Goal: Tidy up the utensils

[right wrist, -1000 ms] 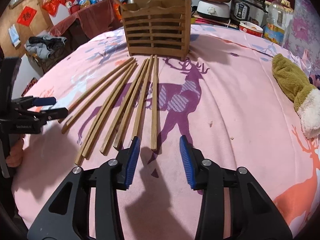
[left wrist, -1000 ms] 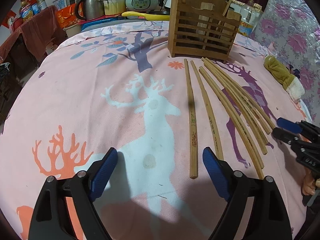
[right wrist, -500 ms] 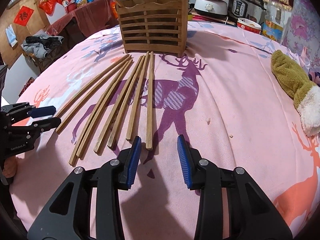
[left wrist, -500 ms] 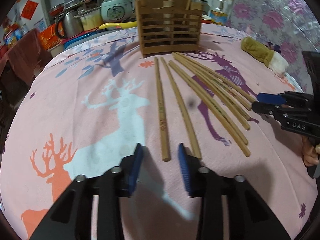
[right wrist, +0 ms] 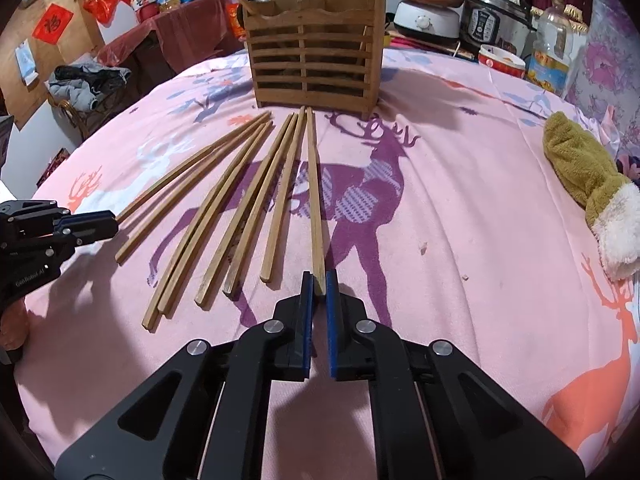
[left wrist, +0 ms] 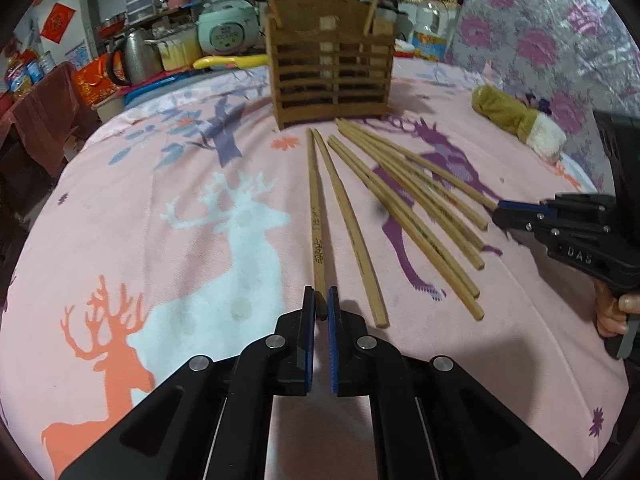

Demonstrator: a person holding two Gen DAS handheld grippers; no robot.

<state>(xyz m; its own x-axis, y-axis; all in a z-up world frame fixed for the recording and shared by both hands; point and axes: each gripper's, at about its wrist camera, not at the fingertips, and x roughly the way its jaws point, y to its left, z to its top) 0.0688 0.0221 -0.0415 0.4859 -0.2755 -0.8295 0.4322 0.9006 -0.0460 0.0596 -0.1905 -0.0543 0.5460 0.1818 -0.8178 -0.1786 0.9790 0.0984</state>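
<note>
Several wooden chopsticks lie fanned out on the pink deer-print cloth in front of a slatted wooden holder [left wrist: 332,74], which also shows in the right wrist view [right wrist: 314,60]. My left gripper [left wrist: 319,304] is shut on the near end of the leftmost chopstick [left wrist: 316,216], the one with printed marks. My right gripper [right wrist: 319,286] is shut on the near end of the rightmost chopstick [right wrist: 314,192]. Both chopsticks still lie along the cloth. Two chopsticks stand in the holder.
A green and white plush mitten [right wrist: 592,188] lies on the cloth at the right. Rice cookers [right wrist: 496,20], a kettle [left wrist: 136,56] and an oil bottle [right wrist: 554,48] stand behind the holder. The pink cloth [left wrist: 160,260] drops off at the left edge.
Both grippers have moved forward onto the chopstick ends and closed from open; the left one also shifted right onto the leftmost chopstick.
</note>
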